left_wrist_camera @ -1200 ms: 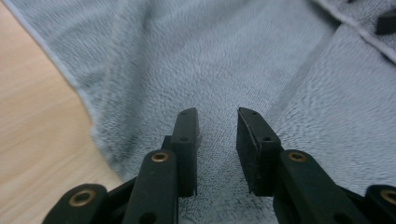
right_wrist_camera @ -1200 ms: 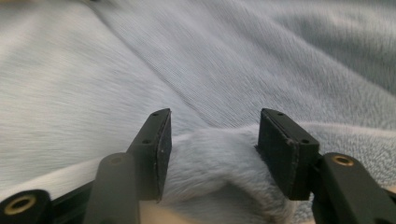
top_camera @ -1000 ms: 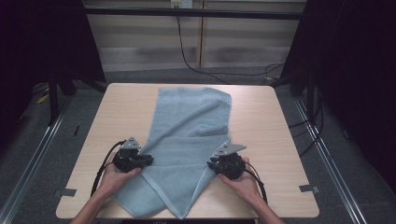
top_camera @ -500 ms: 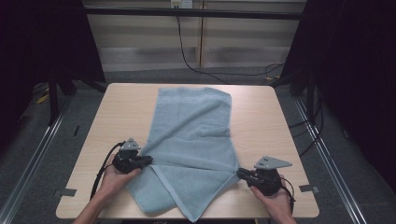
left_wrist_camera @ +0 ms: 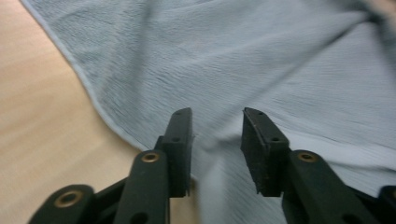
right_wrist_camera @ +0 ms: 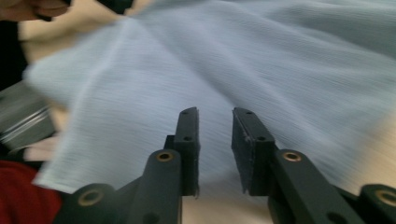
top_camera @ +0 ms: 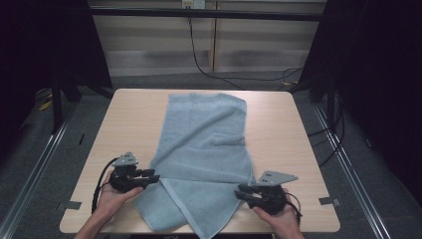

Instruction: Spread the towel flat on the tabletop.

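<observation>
Lying flat on light wooden table (top_camera: 124,119), pale blue terry towel (top_camera: 204,144); left gripper (top_camera: 149,175) and right gripper (top_camera: 242,191) at its near edges, jaws just opening, released, nothing pinched.

In the high view we cannot see the tabletop (top_camera: 124,129) under the towel (top_camera: 204,144), and the towel's near corner (top_camera: 199,234) and both forearms run off the bottom edge. In the right gripper view the towel (right_wrist_camera: 280,60) is smeared with blur, so we cannot make out its weave or edges, and a hand (right_wrist_camera: 32,9) at the top left is cut off. In the left gripper view the cloth between the jaws is blurred too.
</observation>
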A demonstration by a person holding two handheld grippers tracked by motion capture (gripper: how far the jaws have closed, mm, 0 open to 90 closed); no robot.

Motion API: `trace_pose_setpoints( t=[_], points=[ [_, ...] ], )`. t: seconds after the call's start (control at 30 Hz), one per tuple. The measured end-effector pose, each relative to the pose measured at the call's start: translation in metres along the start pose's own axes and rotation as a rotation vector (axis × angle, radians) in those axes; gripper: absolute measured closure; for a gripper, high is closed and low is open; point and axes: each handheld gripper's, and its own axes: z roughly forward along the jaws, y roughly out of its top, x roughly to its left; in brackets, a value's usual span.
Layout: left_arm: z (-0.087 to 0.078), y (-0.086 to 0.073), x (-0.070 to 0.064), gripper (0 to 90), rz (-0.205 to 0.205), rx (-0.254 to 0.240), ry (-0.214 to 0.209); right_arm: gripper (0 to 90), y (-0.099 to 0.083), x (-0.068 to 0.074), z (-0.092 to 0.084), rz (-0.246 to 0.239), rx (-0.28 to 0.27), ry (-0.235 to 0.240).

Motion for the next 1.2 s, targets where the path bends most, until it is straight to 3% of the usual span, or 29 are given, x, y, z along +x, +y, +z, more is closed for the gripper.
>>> trace_pose_setpoints(
  t=[0.1,0.17,0.2,0.27,0.33,0.37,0.43,0.47,0.5,0.57,0.63,0.73,0.87,1.0,1.03,1.07,1.1,1.2],
  points=[
    [-0.009,-0.016,-0.008,58.7,-0.006,0.020,-0.014,63.2,0.007,0.019,0.027,-0.056,0.044,0.073],
    [-0.010,-0.026,-0.013,54.8,0.016,0.021,0.015,58.8,0.009,0.026,0.044,-0.089,0.078,0.112],
    [-0.012,-0.029,-0.016,54.4,0.041,-0.010,0.046,56.9,0.009,0.030,0.051,-0.102,0.093,0.131],
    [-0.007,-0.029,-0.020,52.9,0.043,0.018,0.063,51.5,0.010,0.036,0.065,-0.135,0.122,0.150],
    [0.001,-0.031,-0.020,50.2,0.054,0.077,0.080,49.0,0.010,0.039,0.073,-0.168,0.147,0.148],
    [0.004,-0.033,-0.021,50.2,0.062,0.076,0.095,49.8,0.008,0.041,0.078,-0.175,0.159,0.141],
    [0.005,-0.031,-0.023,52.3,0.072,0.082,0.109,61.8,0.005,0.044,0.083,-0.204,0.172,0.106],
    [0.005,-0.030,-0.024,60.2,0.094,0.097,0.116,65.2,0.004,0.046,0.083,-0.225,0.161,0.086],
    [0.006,-0.029,-0.025,70.1,0.107,0.102,0.118,72.2,0.003,0.046,0.082,-0.215,0.161,0.081],
    [0.008,-0.028,-0.027,80.7,0.138,0.103,0.099,82.6,0.003,0.045,0.079,-0.202,0.151,0.078],
    [0.005,-0.025,-0.026,84.3,0.118,0.072,0.073,84.5,0.004,0.043,0.076,-0.195,0.147,0.082],
    [-0.003,-0.022,-0.024,85.3,0.097,0.028,0.059,86.2,0.007,0.037,0.064,-0.162,0.111,0.123],
    [-0.014,-0.019,-0.023,85.4,0.072,-0.034,0.026,86.7,0.011,0.028,0.045,-0.123,0.053,0.123],
    [-0.027,-0.014,-0.031,85.4,0.081,-0.082,0.014,86.7,0.016,0.020,0.018,-0.096,-0.021,0.122],
    [-0.031,-0.012,-0.036,85.4,0.099,-0.087,0.044,86.8,0.017,0.019,0.012,-0.092,-0.035,0.122],
    [-0.033,-0.010,-0.039,85.4,0.114,-0.093,0.043,86.8,0.017,0.017,0.003,-0.084,-0.060,0.116],
    [-0.038,-0.008,-0.044,85.4,0.104,-0.123,0.000,86.9,0.017,0.016,-0.002,-0.079,-0.074,0.115],
    [-0.046,-0.005,-0.061,85.4,0.132,-0.150,-0.058,86.9,0.014,0.014,-0.025,-0.076,-0.100,0.096]
  ],
)
